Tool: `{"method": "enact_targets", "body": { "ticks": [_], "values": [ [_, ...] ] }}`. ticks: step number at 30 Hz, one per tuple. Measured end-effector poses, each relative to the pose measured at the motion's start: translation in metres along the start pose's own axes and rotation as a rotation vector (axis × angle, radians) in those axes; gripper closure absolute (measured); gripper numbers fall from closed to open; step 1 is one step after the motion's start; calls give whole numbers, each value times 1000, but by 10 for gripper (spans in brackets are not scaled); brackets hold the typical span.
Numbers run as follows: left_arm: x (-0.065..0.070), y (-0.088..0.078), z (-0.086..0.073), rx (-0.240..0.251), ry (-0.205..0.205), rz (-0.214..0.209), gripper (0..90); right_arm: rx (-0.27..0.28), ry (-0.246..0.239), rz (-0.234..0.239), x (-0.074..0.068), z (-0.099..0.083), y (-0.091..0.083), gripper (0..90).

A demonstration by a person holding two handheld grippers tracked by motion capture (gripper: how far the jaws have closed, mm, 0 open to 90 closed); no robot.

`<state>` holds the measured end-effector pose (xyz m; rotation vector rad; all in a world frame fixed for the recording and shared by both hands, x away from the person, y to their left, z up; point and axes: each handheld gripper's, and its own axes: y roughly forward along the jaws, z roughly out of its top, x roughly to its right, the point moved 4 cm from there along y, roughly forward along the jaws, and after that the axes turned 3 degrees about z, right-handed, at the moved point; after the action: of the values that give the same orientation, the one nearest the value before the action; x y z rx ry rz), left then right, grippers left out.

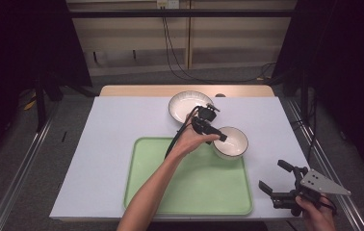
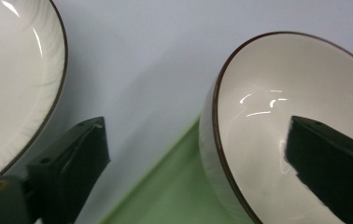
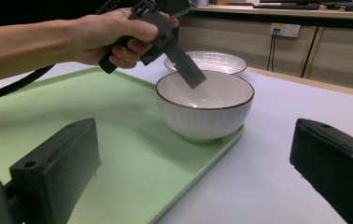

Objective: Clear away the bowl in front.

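A small white bowl with a dark rim (image 1: 230,142) (image 2: 277,93) (image 3: 205,109) stands at the far right corner of the green tray (image 1: 194,187) (image 2: 165,186). My left gripper (image 1: 218,136) (image 2: 195,123) is open astride the bowl's near rim. One of its fingers (image 3: 188,70) reaches inside the bowl and the other stays outside, neither pressing on the wall. My right gripper (image 1: 271,174) (image 3: 193,130) is open with nothing in it, low over the table at the front right, pointing toward the bowl.
A wider white ribbed bowl (image 1: 189,106) (image 2: 11,84) (image 3: 212,59) sits on the white tabletop (image 1: 112,144) just behind the tray. The person's left forearm (image 1: 151,192) lies across the tray. The table's wooden far edge (image 1: 185,90) runs behind the bowls.
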<state>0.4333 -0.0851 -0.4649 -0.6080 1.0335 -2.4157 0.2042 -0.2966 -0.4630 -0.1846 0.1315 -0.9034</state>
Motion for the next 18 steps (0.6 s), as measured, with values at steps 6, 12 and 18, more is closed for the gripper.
{"method": "enact_targets", "body": {
  "ticks": [6, 12, 18],
  "values": [
    [2, -14, 1, 93, -1, 42, 26, -3, -3, -4, -1, 0, 0, 10],
    [3, -32, -1, 148, 54, 71, 40, 0, -2, -4, -1, 1, 0, 10],
    [5, -54, -8, 196, 73, 143, 36, 0, -2, -1, 0, 0, 0, 10]
  ]
}}
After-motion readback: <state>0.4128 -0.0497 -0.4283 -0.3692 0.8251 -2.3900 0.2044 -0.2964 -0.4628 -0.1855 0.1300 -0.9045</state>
